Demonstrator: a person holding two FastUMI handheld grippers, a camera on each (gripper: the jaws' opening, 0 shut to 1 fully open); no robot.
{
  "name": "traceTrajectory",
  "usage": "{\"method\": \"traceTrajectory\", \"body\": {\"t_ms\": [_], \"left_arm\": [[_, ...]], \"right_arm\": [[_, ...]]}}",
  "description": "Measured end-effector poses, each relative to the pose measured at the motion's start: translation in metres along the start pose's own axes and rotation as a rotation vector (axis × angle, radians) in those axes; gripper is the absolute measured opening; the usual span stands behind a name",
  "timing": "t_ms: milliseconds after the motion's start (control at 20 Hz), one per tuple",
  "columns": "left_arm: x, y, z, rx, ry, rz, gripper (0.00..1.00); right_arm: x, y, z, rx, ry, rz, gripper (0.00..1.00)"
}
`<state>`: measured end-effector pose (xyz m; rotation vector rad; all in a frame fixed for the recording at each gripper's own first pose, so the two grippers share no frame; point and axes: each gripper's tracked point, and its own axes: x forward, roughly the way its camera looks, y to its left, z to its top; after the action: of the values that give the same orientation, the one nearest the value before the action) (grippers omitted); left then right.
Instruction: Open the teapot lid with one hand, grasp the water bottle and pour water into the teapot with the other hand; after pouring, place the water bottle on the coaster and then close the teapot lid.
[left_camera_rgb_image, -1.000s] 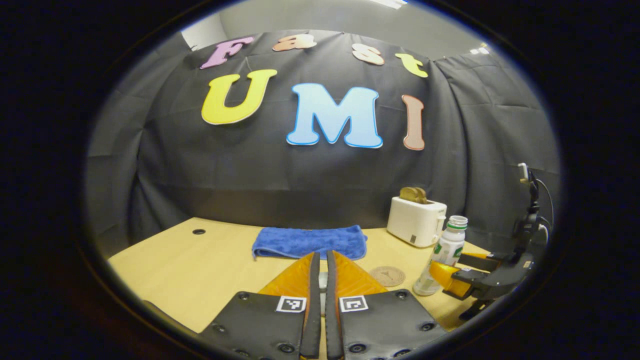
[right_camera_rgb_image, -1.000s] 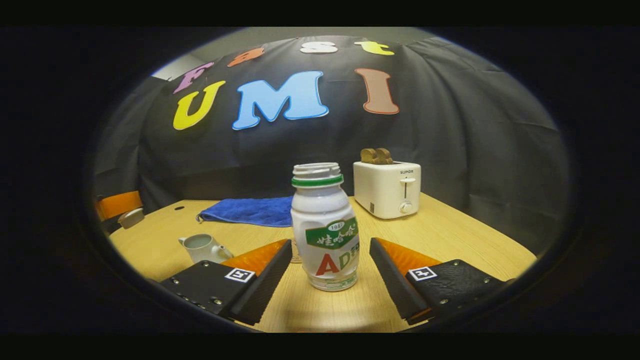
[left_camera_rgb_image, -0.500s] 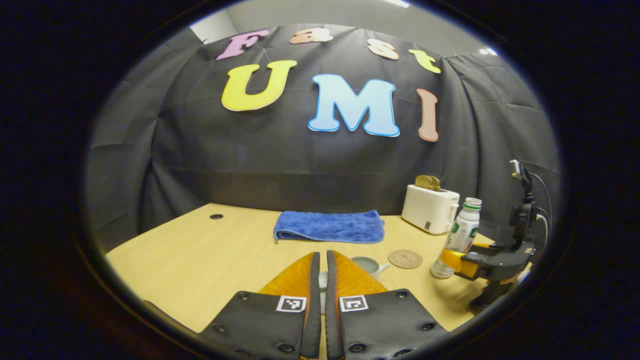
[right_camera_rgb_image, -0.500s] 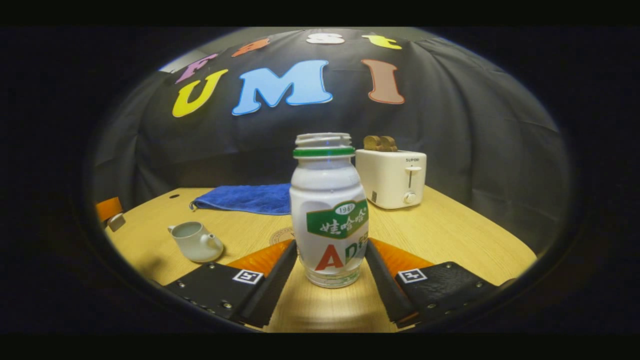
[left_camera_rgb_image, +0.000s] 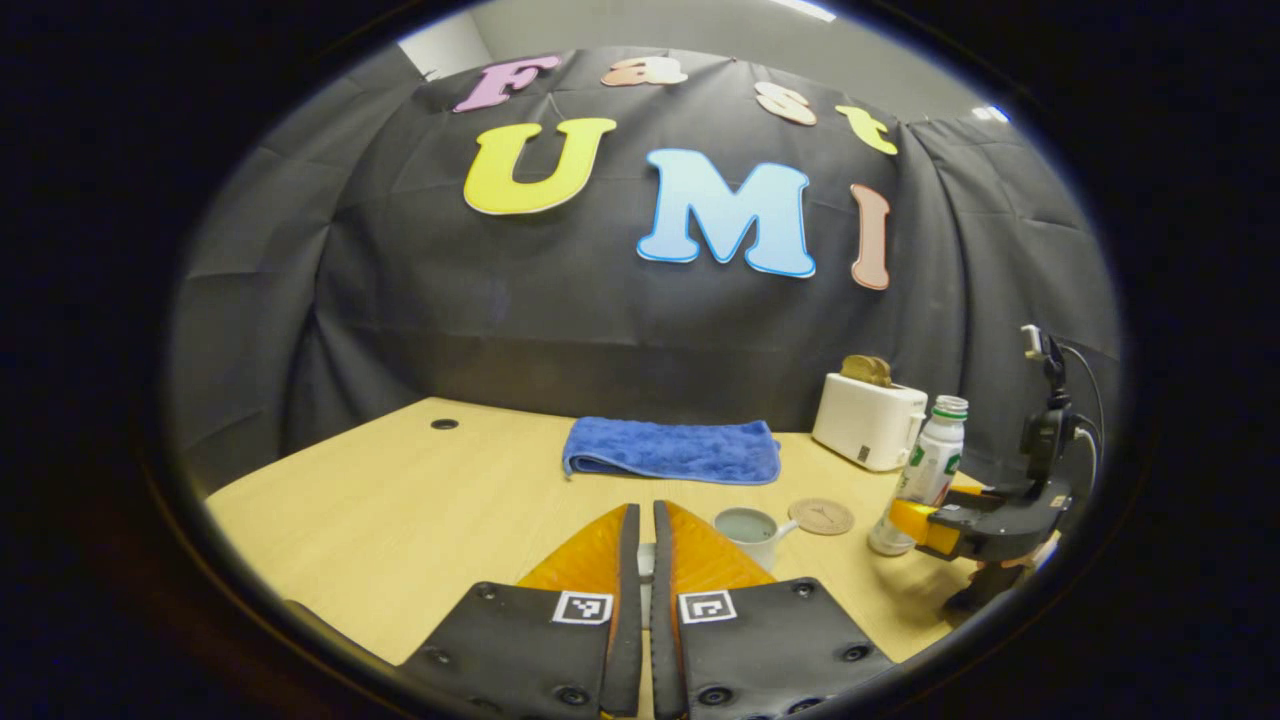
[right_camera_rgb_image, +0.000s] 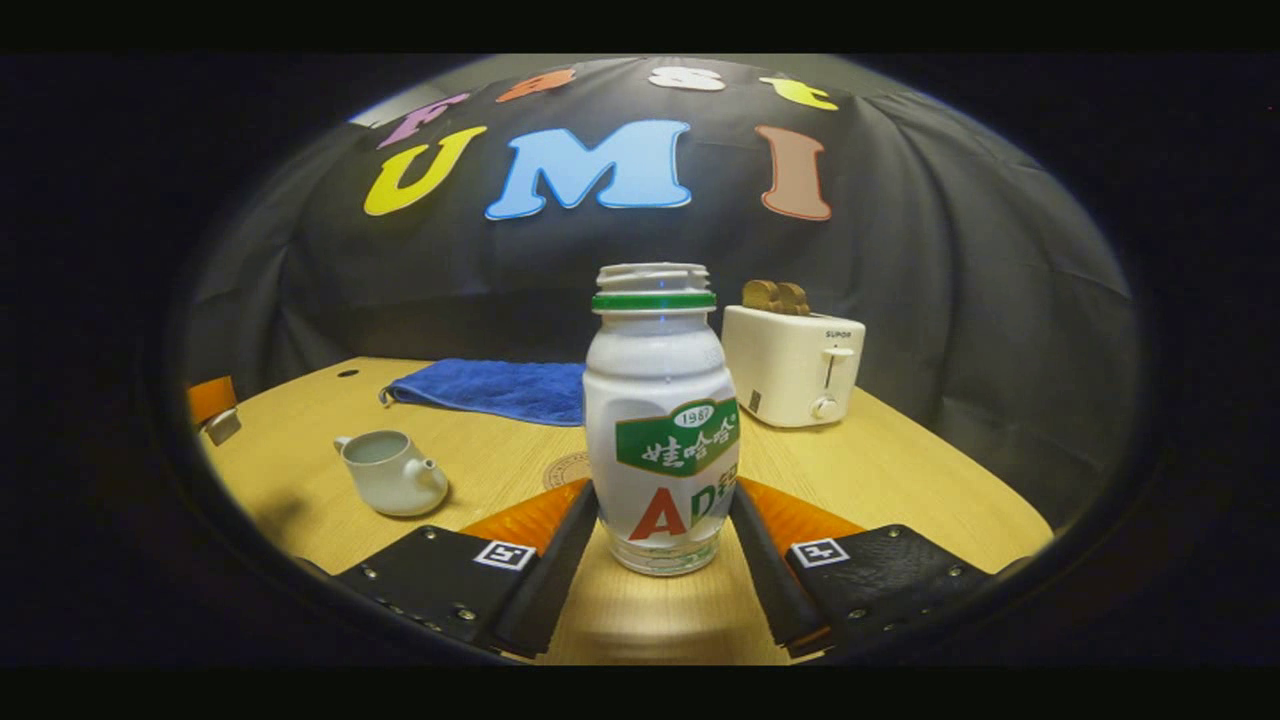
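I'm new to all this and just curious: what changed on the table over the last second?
The right gripper closed its open fingers onto the water bottle, which stands on the table. The left gripper, shut with something pale between its fingers, drew back, bringing the open teapot into its view. Coaster, blue towel and toaster stayed put.

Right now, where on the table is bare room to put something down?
The table is bare left of the blue towel and the teapot. It is crowded on the right: coaster, water bottle, toaster, right gripper.
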<state>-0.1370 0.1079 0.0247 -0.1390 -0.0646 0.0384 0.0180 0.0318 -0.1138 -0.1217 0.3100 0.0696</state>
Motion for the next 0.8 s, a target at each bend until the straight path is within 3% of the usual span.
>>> {"method": "traceTrajectory", "body": {"t_ms": [800], "left_arm": [[-0.026, 0.047, -0.006, -0.058, -0.012, 0.03, 0.14]], "right_arm": [[-0.009, 0.035, 0.014, -0.417, 0.008, -0.066, 0.78]]}}
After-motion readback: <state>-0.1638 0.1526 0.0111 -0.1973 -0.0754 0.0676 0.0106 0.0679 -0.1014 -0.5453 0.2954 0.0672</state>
